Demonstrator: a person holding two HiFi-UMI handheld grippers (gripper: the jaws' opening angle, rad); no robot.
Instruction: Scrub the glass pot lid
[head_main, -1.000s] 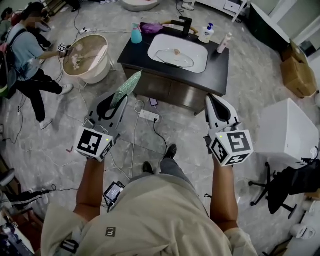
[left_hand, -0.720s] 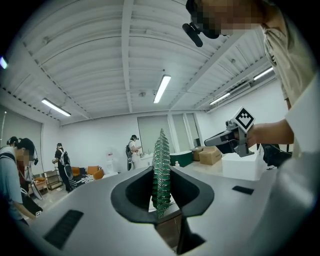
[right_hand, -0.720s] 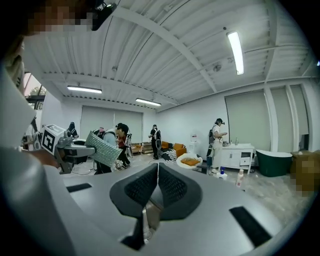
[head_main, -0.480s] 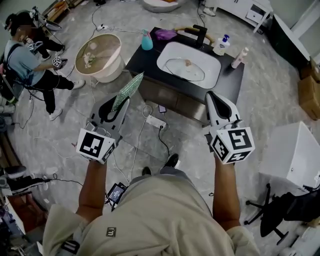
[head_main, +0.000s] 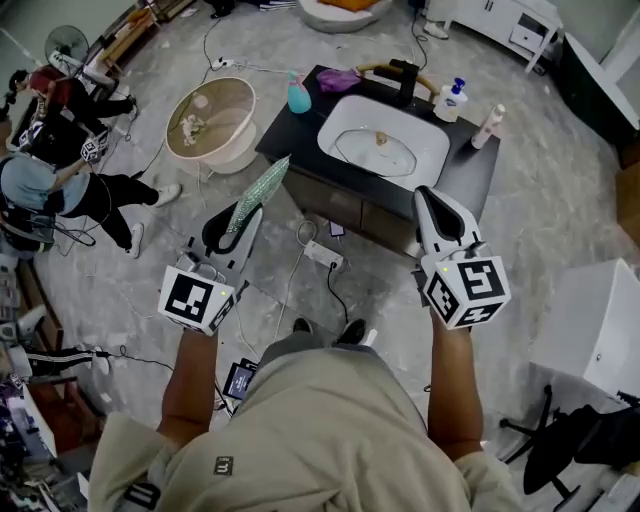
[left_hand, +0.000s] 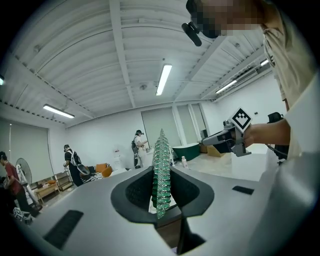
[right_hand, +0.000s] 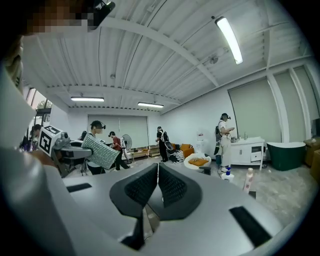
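Left tool (head_main: 238, 215) is clamped on a green glittery scrub pad (head_main: 258, 188), which stands edge-up and pokes out past the jaws, probably so a flat face can be rubbed on glass. Right tool (head_main: 433, 205) has its jaws pressed together with nothing between them, likely kept free to steady the lid. Glass pot lid (head_main: 380, 150) lies in the white sink (head_main: 340, 115) set in the dark surface (head_main: 283, 140), well ahead of both tools, which hang over the floor short of it, so scrubbing looks not yet begun.
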